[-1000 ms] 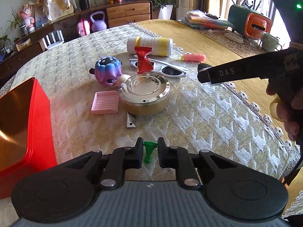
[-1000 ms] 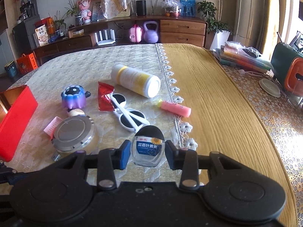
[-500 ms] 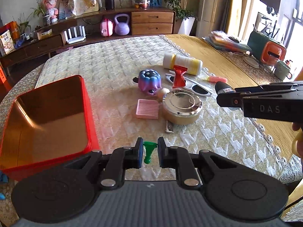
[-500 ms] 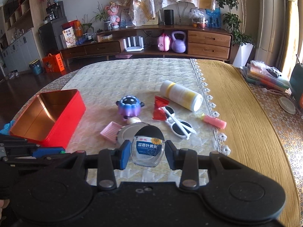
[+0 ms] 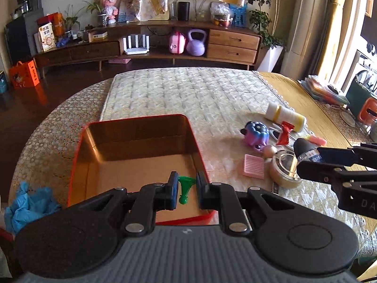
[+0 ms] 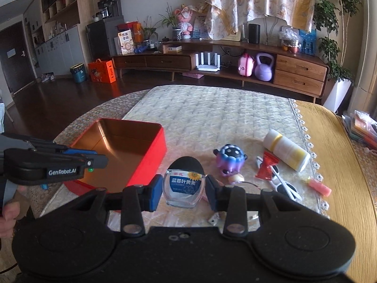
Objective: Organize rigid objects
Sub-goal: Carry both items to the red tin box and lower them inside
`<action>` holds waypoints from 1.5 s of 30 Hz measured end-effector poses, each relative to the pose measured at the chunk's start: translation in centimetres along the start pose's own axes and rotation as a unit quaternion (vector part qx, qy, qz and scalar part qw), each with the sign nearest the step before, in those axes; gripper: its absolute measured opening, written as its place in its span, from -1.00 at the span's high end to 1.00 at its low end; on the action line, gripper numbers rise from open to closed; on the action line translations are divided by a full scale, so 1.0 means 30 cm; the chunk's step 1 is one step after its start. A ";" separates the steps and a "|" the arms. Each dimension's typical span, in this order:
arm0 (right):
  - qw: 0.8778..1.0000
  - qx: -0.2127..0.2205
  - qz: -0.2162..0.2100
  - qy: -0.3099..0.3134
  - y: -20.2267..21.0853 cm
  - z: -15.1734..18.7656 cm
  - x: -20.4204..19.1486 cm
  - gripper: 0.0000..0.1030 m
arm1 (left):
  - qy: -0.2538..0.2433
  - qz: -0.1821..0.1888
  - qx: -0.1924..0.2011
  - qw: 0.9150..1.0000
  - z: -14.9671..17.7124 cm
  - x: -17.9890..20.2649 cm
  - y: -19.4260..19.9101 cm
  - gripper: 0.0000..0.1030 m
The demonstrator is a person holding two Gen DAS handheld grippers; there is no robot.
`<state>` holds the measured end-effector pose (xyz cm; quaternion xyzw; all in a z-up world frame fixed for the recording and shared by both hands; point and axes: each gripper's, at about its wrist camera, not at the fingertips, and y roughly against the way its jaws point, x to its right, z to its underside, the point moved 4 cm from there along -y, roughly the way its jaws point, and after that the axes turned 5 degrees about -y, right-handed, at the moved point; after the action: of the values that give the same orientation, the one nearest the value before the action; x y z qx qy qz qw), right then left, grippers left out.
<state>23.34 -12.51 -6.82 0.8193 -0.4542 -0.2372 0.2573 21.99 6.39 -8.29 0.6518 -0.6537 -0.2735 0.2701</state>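
Left gripper (image 5: pixel 186 189) pinching green peg (image 5: pixel 184 188), directly over red tin (image 5: pixel 77 155); right gripper (image 6: pixel 183 192) clamping glass bottle (image 6: pixel 184 187), beside tin.

Your red tin box (image 5: pixel 141 160): glossy metal, lacquered red outside, coppery reflective lining. Small green plastic piece (image 5: pixel 185 188) looks smooth, slightly shiny. Clear glass jar with matt black cap (image 6: pixel 185 184) carries a glossy blue paper label. Round gold-toned metal tin (image 5: pixel 284 169) has a polished, mirror-like lid. Cream quilted cloth (image 5: pixel 188 94) on the bench is textured, matt. Your hand-held gripper (image 5: pixel 186 188) is matt black plastic.
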 end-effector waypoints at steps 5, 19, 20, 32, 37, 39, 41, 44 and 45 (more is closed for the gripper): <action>1.000 0.000 -0.015 0.026 -0.039 -0.040 -0.102 0.25 | 0.025 -0.020 -0.010 0.999 -0.023 -0.124 -0.023 0.70; 0.994 -0.044 -0.028 0.100 -0.334 -0.089 -0.303 0.25 | 0.033 -0.050 -0.044 0.997 -0.102 -0.312 -0.225 0.70; 0.993 -0.046 -0.027 0.107 -0.350 -0.086 -0.313 0.25 | 0.031 -0.051 -0.047 0.997 -0.109 -0.316 -0.244 0.70; 0.987 -0.094 -0.048 0.120 -0.522 -0.073 -0.391 0.26 | 0.010 -0.040 -0.093 0.995 -0.146 -0.324 -0.418 0.70; 0.985 -0.113 -0.051 0.123 -0.549 -0.047 -0.409 0.26 | 0.018 -0.035 -0.113 0.993 -0.135 -0.333 -0.470 0.69; 0.984 -0.119 -0.050 0.122 -0.555 -0.037 -0.412 0.26 | 0.017 -0.034 -0.119 0.992 -0.130 -0.332 -0.484 0.69; 0.984 -0.126 -0.049 0.119 -0.560 -0.028 -0.412 0.26 | 0.018 -0.032 -0.124 0.992 -0.125 -0.334 -0.494 0.69; 0.983 -0.129 -0.047 0.122 -0.572 -0.026 -0.406 0.25 | 0.018 -0.031 -0.123 0.992 -0.124 -0.336 -0.498 0.69; 0.983 -0.131 -0.047 0.123 -0.573 -0.022 -0.410 0.25 | 0.018 -0.030 -0.123 0.992 -0.125 -0.337 -0.499 0.69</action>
<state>28.61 6.12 -15.37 0.8217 -0.3450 -0.2038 0.4052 35.24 16.48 -16.23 0.6378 -0.5902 -0.3481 0.3517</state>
